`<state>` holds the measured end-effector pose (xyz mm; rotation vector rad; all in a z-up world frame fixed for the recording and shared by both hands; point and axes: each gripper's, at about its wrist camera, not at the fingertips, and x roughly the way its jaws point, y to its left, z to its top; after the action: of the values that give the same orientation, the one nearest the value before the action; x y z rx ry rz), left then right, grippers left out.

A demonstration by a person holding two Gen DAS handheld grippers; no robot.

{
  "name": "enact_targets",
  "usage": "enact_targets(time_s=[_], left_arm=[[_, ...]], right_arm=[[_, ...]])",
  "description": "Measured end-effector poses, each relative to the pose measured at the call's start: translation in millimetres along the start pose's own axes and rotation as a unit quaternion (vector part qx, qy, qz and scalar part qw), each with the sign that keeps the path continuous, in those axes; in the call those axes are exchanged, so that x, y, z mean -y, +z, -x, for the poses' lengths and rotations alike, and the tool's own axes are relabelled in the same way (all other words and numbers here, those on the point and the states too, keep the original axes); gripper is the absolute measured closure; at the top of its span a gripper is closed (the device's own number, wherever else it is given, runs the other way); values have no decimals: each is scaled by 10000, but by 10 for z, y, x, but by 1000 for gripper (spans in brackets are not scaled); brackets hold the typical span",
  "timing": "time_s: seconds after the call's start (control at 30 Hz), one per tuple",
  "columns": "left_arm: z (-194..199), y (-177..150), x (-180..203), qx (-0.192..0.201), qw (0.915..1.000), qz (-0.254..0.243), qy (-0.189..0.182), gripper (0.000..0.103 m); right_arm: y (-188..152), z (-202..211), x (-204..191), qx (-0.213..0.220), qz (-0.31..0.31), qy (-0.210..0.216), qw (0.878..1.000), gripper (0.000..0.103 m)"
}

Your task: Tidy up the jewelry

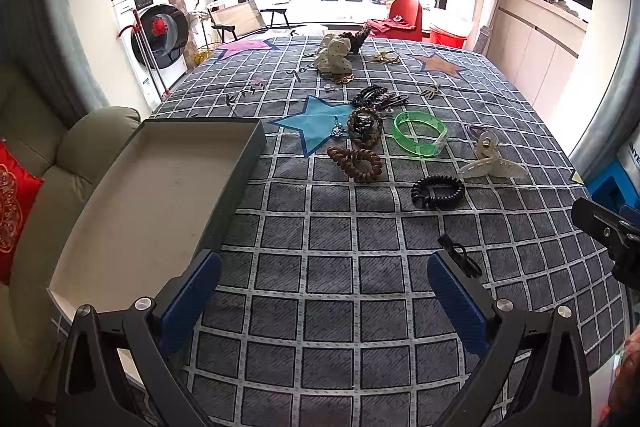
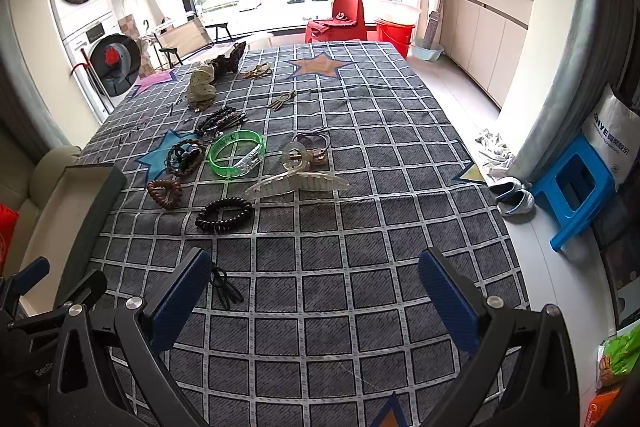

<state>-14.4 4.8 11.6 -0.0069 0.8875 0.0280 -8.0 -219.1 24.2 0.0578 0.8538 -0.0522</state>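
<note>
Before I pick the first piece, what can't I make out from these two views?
- Box: near end cut off behind the left tongs in the left view; mostly out of frame in the right view.
- Thin black ties: partly hidden by a tong finger in both views; count unclear.
- Dark pile beyond the green bangle: tangled and too small to separate.
- Far items near the scrunchie: too small to identify.

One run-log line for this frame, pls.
left tongs: open, empty | right tongs: open, empty | tray: empty | jewelry: all on tablecloth | nearest: black hair ties
</note>
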Motion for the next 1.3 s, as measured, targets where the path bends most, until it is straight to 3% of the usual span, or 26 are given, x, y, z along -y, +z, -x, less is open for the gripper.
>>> enact_targets(time_s=[1.3], left_arm=[[-2, -35, -56, -81, 9999, -8, 66, 0]], right_arm=[[-20, -2, -33, 0, 19, 0, 10000, 0]])
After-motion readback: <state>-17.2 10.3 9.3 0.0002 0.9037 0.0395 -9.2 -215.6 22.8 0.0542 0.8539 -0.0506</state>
